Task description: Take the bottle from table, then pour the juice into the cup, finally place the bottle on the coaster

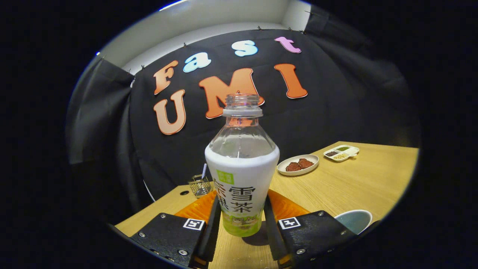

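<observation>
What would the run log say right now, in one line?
gripper: shut on bottle | bottle: upright, uncapped | cup: right of fingers | pour: not yet

My tongs (241, 239) end in two broad, flat, angular housings, one on each side, tapering into slim upright fingers (213, 228). Each housing carries a small square white tag printed with a black block pattern near its inner corner. Round silver screw heads dot the housing faces, several along the edges and near the corners.
</observation>
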The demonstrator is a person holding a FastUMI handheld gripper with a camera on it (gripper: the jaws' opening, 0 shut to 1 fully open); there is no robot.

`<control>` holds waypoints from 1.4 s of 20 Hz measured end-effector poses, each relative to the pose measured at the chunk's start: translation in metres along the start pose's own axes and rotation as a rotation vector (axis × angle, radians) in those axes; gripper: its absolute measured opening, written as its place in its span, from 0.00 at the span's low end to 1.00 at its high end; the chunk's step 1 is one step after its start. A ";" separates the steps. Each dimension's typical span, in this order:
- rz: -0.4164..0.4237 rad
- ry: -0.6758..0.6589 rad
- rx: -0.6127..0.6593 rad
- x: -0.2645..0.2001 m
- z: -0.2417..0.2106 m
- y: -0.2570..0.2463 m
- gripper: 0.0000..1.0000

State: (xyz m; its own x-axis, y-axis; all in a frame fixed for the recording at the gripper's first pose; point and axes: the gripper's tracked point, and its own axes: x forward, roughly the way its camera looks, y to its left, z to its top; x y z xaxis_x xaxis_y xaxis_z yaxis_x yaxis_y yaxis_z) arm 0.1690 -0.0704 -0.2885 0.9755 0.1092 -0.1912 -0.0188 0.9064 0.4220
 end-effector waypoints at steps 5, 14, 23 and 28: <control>-0.055 0.074 -0.218 0.015 -0.023 -0.003 0.58; -0.067 0.178 -0.249 0.025 -0.058 -0.015 0.58; -0.057 0.272 -0.319 0.018 -0.082 -0.011 0.84; -0.093 0.242 -0.353 0.001 -0.066 -0.013 0.97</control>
State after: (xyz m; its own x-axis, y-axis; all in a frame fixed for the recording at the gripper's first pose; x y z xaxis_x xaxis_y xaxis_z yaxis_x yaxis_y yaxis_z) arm 0.1560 -0.0551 -0.3525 0.8977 0.0751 -0.4342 -0.0485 0.9962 0.0720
